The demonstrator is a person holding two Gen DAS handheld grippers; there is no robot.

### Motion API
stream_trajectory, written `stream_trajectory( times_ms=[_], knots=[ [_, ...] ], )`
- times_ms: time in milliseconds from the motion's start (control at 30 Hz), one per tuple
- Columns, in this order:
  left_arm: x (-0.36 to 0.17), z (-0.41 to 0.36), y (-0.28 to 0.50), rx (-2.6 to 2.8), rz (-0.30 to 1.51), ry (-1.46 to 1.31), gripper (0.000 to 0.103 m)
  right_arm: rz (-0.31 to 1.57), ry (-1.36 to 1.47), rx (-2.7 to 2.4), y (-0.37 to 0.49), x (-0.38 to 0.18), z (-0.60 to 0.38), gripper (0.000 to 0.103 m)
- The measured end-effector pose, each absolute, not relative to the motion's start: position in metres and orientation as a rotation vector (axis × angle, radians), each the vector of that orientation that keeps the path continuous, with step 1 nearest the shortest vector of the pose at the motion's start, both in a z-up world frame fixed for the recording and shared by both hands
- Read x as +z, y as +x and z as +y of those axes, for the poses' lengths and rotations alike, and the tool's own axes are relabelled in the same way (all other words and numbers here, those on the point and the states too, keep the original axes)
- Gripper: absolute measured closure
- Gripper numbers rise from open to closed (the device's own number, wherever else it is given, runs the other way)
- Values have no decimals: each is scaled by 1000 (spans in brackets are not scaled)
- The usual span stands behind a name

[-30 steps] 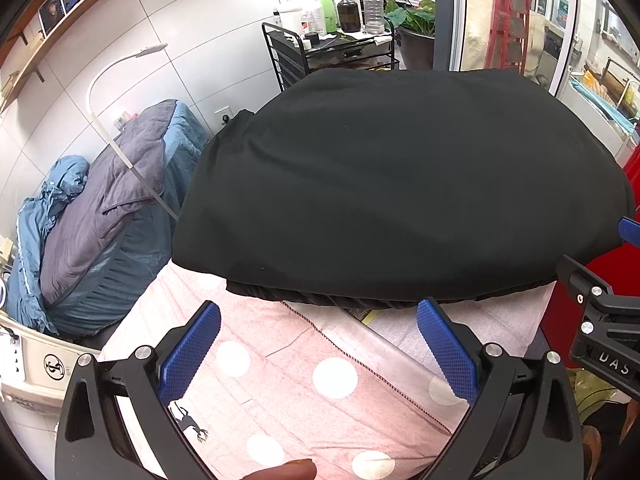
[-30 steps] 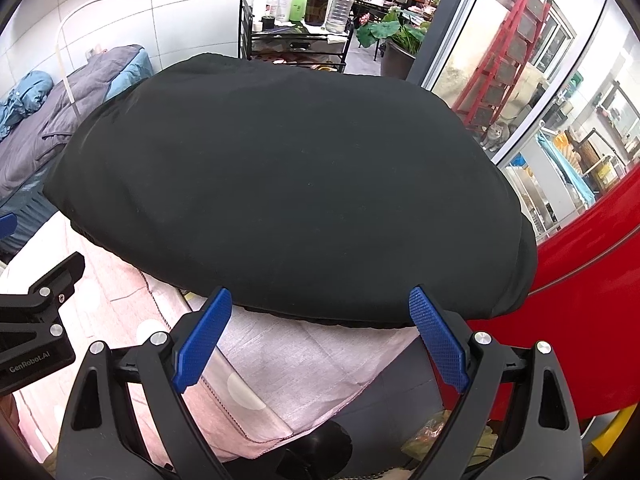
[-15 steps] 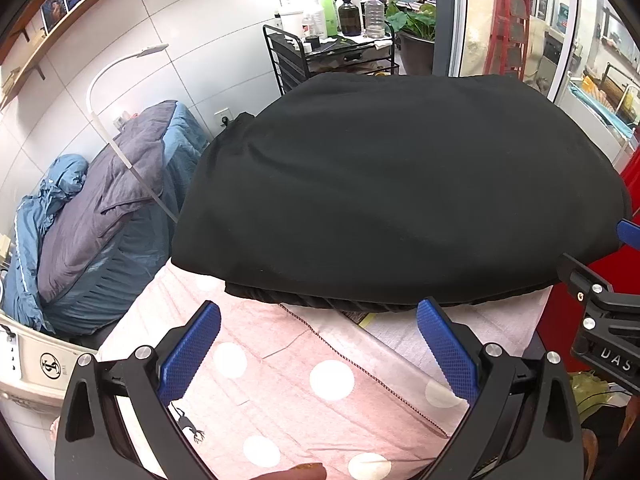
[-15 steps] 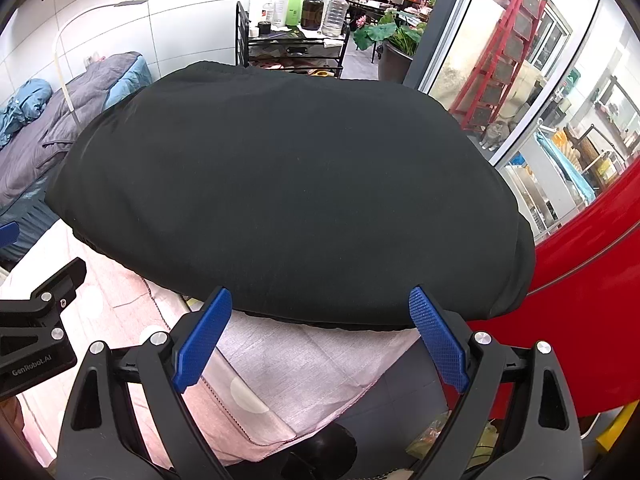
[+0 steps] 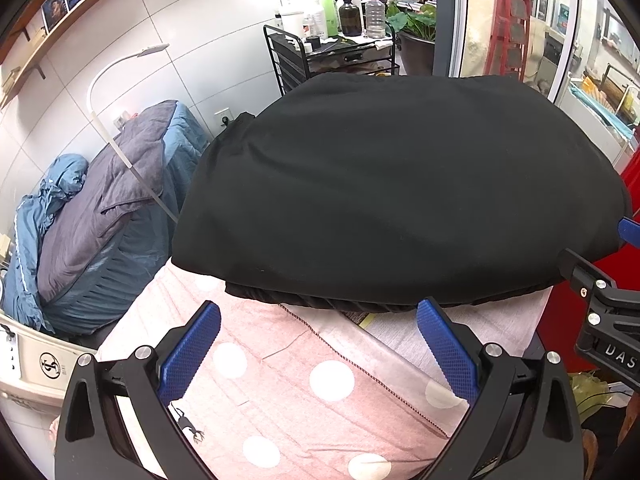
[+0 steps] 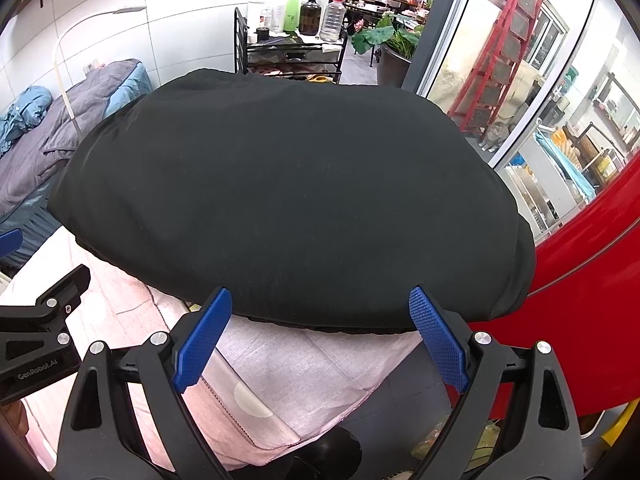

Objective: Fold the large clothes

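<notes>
A large black garment (image 5: 392, 188) lies folded in a smooth rectangle on a table covered by a pink cloth with white dots (image 5: 280, 392). It also fills the middle of the right wrist view (image 6: 292, 196). My left gripper (image 5: 318, 340) is open and empty, just short of the garment's near hem. My right gripper (image 6: 320, 332) is open and empty, with its fingertips at the near hem toward the garment's right end. Each gripper shows at the edge of the other's view.
A bed with grey and blue bedding (image 5: 100, 208) stands to the left. A black cart with bottles (image 5: 340, 40) stands behind the table. A red surface (image 6: 580, 280) and a red ladder (image 6: 508, 52) are on the right. A white lamp arm (image 5: 116, 80) rises at left.
Both grippers have drawn back and up a little from the garment, so it sits slightly lower and farther in each view. The garment has not moved.
</notes>
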State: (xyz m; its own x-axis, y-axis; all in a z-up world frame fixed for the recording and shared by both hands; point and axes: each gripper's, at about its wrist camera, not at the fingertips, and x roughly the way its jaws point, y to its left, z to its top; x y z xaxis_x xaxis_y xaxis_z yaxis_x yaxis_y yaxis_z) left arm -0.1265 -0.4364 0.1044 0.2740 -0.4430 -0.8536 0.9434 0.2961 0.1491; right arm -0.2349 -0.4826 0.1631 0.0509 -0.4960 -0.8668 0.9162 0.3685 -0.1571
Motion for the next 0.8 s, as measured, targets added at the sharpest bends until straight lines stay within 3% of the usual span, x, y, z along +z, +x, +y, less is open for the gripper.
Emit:
stream_trajectory(
  times_ms=[333,800],
  knots=[
    [106,-431,-137,-1084,690,752,6,1005,530,-1172,-239,163,-483,14],
    [104,-432,-137,-1054,735,781,6,991,539,-1166,-240,163,-481,14]
  ],
)
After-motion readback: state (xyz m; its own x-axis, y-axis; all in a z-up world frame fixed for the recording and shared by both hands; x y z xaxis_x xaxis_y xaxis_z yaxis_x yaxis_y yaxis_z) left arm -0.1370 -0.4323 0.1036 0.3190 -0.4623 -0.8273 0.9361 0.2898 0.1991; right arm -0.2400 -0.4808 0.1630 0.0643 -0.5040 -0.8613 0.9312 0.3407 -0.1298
